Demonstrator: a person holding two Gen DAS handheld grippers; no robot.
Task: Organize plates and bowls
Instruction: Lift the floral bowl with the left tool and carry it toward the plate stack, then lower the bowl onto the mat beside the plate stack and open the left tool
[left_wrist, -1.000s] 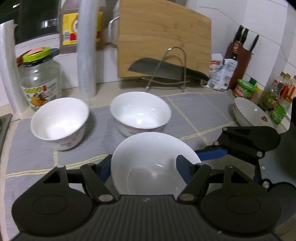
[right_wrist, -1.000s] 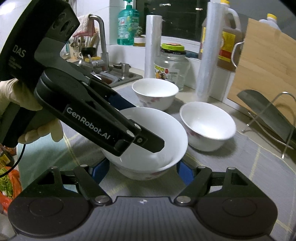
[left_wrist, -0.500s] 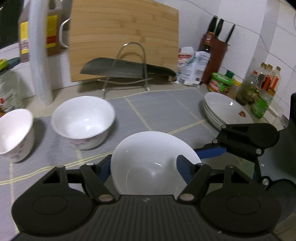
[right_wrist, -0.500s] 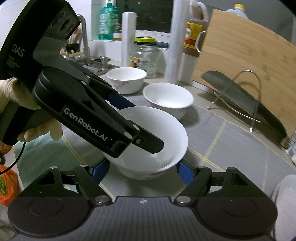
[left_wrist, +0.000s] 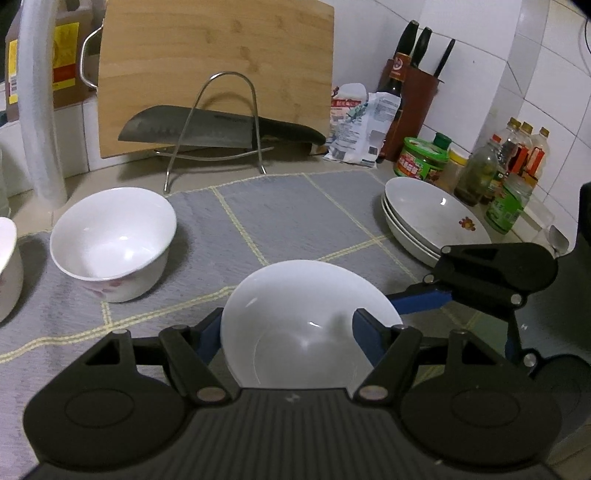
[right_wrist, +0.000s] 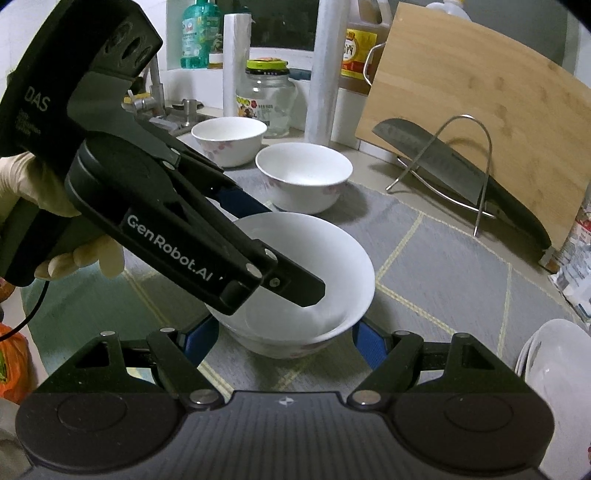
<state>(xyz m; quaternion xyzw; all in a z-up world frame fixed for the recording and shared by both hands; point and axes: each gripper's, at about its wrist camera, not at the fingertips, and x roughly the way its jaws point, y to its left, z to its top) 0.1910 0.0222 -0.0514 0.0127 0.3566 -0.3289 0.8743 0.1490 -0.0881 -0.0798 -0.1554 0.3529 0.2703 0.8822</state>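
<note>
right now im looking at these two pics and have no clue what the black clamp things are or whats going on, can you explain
There is no robot here. A person holds a two-finger clamp tool in each hand, and each tool carries a wide-angle camera looking forward along its fingers. One picture is from the left tool, the other from the right.

Both tools grip the same white bowl from opposite sides. In the right tool's picture the left gripper comes in from the left, held by a gloved hand. In the left tool's picture the right gripper comes in from the right.

On the grey mat stand two more bowls and a stack of plates. Behind are a cutting board and a cleaver in a wire rack.
</note>
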